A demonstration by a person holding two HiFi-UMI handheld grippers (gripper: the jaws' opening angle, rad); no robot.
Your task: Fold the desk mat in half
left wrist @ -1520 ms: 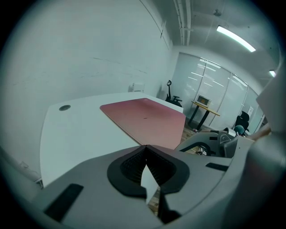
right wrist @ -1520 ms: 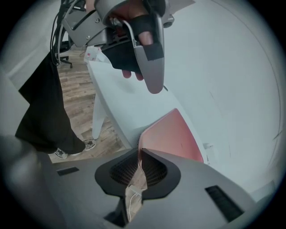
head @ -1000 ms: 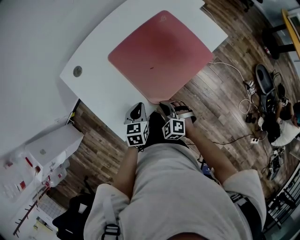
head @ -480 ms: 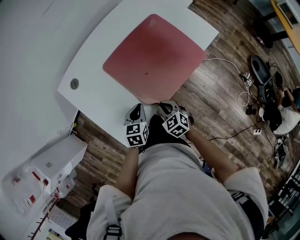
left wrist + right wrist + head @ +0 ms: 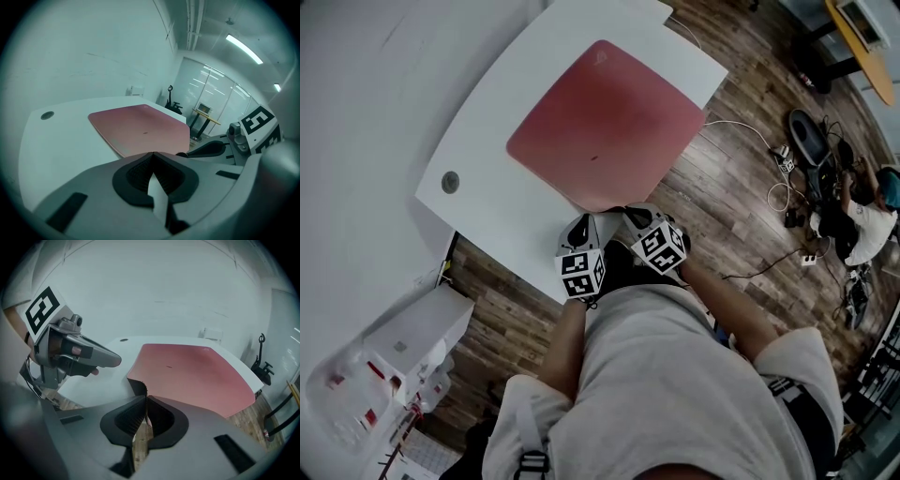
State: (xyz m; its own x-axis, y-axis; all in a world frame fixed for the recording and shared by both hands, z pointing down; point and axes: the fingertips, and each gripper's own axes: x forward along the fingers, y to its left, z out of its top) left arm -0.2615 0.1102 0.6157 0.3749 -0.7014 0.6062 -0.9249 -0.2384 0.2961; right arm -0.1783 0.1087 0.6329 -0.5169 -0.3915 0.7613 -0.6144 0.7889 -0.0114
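A red desk mat [image 5: 605, 122] lies flat on the white table [image 5: 487, 192], with one corner pointing at the table's near edge. My right gripper [image 5: 630, 217] is at that corner. In the right gripper view its jaws [image 5: 146, 398] are shut on the mat's [image 5: 197, 376] near corner, which curls up off the table into them. My left gripper [image 5: 579, 225] hovers just left of it over the table's front edge. In the left gripper view its jaws [image 5: 152, 153] are shut with nothing in them, and the mat [image 5: 140, 129] lies ahead.
A round grommet hole [image 5: 450, 181] sits in the table left of the mat. A white wall runs along the left. On the wooden floor lie cables [image 5: 783, 192] to the right, where a person [image 5: 862, 220] sits. White storage boxes [image 5: 403, 337] stand at lower left.
My right gripper has turned and drawn slightly closer at the mat's near corner. The left gripper has shifted a little to the right. The head view itself has moved.
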